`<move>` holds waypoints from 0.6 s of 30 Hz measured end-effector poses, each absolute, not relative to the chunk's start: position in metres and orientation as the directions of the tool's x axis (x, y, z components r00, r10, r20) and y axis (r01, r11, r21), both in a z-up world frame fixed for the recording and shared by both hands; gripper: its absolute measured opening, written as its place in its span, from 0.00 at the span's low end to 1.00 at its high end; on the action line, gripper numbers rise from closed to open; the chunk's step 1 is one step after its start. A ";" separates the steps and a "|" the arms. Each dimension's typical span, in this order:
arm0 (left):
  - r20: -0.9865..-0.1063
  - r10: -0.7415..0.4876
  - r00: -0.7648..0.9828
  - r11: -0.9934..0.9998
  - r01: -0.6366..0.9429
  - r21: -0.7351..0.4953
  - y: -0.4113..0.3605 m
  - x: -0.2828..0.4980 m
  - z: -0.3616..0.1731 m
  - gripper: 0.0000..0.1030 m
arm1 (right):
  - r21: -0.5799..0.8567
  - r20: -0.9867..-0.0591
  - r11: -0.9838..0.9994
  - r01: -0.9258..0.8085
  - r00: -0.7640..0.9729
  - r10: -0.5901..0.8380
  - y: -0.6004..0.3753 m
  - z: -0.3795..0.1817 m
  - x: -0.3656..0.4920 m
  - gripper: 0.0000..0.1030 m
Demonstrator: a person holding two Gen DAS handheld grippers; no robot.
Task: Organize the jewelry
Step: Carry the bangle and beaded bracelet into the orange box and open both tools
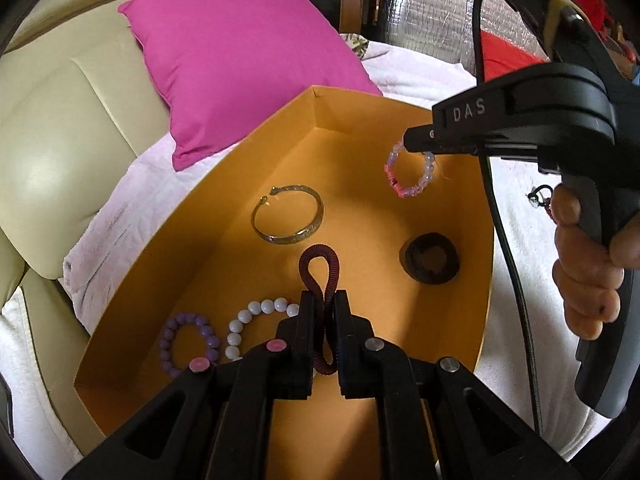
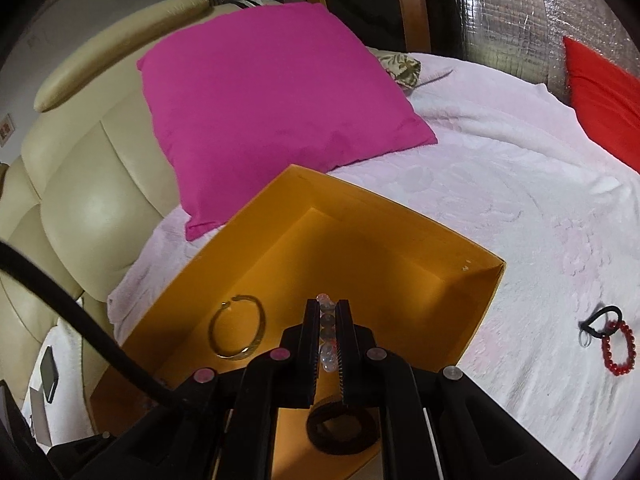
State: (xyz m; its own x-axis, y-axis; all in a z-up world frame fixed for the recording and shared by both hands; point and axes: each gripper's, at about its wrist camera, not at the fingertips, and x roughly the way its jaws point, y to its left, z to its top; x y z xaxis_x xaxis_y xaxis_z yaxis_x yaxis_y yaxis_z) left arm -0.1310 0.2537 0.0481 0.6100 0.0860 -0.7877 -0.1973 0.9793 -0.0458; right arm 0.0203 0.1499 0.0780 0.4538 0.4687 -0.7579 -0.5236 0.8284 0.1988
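An orange box [image 1: 352, 120] lies on a pale blanket. In it are a gold bangle [image 1: 289, 214], a dark scrunchie [image 1: 430, 258], a purple bead bracelet [image 1: 188, 344] and a white bead bracelet [image 1: 256, 320]. My left gripper [image 1: 324, 300] is shut on a dark red coiled hair tie [image 1: 319, 268] above the box. My right gripper [image 2: 326, 312] is shut on a clear and pink bead bracelet [image 1: 408, 172], which hangs over the box's right side; it also shows in the left wrist view [image 1: 412, 140]. The box [image 2: 452, 224], bangle [image 2: 238, 326] and scrunchie [image 2: 344, 428] show in the right wrist view.
A magenta pillow [image 2: 272, 112] leans on a cream leather headboard [image 2: 88, 184] behind the box. On the blanket [image 2: 520, 208] to the right lie a red bead bracelet [image 2: 620, 352] and a black hair tie [image 2: 600, 320]. A red cushion [image 2: 604, 96] is at far right.
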 end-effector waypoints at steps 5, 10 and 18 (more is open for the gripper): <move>-0.802 0.092 0.590 0.980 -0.195 -0.031 0.252 -0.128 0.043 0.13 | 0.209 -0.762 0.842 -0.498 0.456 0.459 0.147 0.074 0.029 0.09; -0.802 0.104 0.589 0.979 -0.204 -0.023 0.251 -0.128 0.046 0.38 | 0.242 -0.749 0.843 -0.481 0.459 0.477 0.139 0.079 0.031 0.09; -0.798 0.142 0.586 0.968 -0.252 -0.013 0.257 -0.134 0.056 0.58 | 0.326 -0.689 0.843 -0.428 0.502 0.522 0.096 0.104 0.026 0.14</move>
